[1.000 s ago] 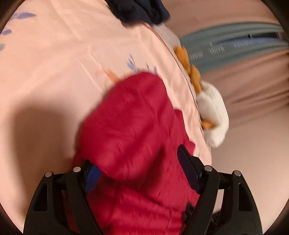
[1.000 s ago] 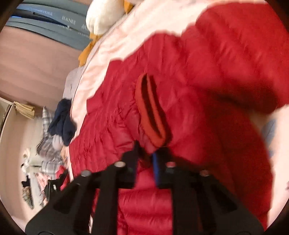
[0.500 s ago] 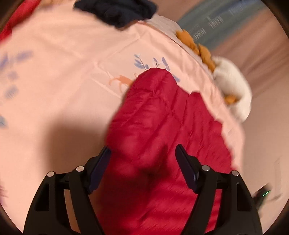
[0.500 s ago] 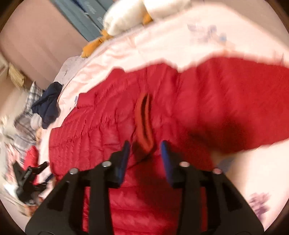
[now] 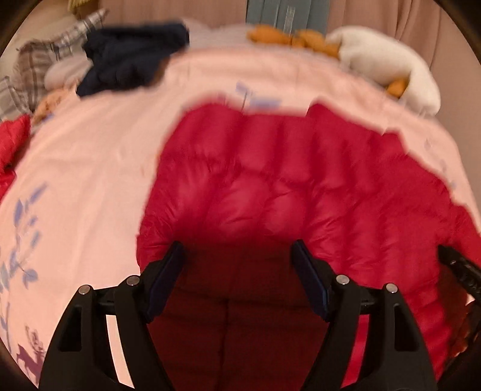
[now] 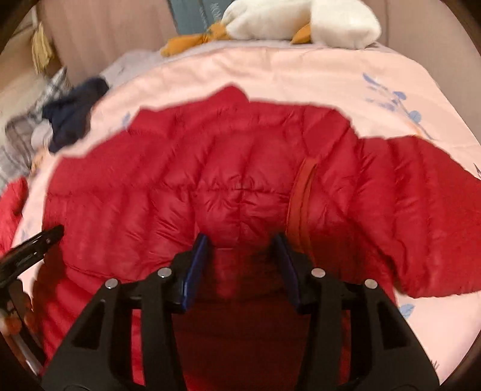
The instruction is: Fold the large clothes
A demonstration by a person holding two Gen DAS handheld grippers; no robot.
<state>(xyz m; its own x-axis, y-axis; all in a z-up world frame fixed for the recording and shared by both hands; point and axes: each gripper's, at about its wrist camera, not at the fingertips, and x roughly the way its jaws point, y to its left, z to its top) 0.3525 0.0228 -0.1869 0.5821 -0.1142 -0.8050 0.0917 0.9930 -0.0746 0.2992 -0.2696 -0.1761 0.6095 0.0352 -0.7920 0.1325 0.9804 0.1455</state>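
The red jacket is spread on the pink sheet directly ahead of and beneath both tongs, its padded body filling the ground between and beyond the jaws in each wrist view. One sleeve with an orange cuff is laid across the body, just beyond the right-hand jaw of the right tongs. That much is judged to be a first fold already made; the rest of the garment is seen flat and unfolded, so the further sleeve and the body folds are judged to be left.

The right tongs are released: the jaws have just been opening, and fabric lies under the gap but is not pinched by the pads. The left tongs are held wide apart over the jacket, with nothing gripped.

Far beyond the tongs, at the head of the bed, a white plush toy is seen, and a dark garment lies to the far left. The tip of the left tongs is visible at the left edge of the right wrist view.
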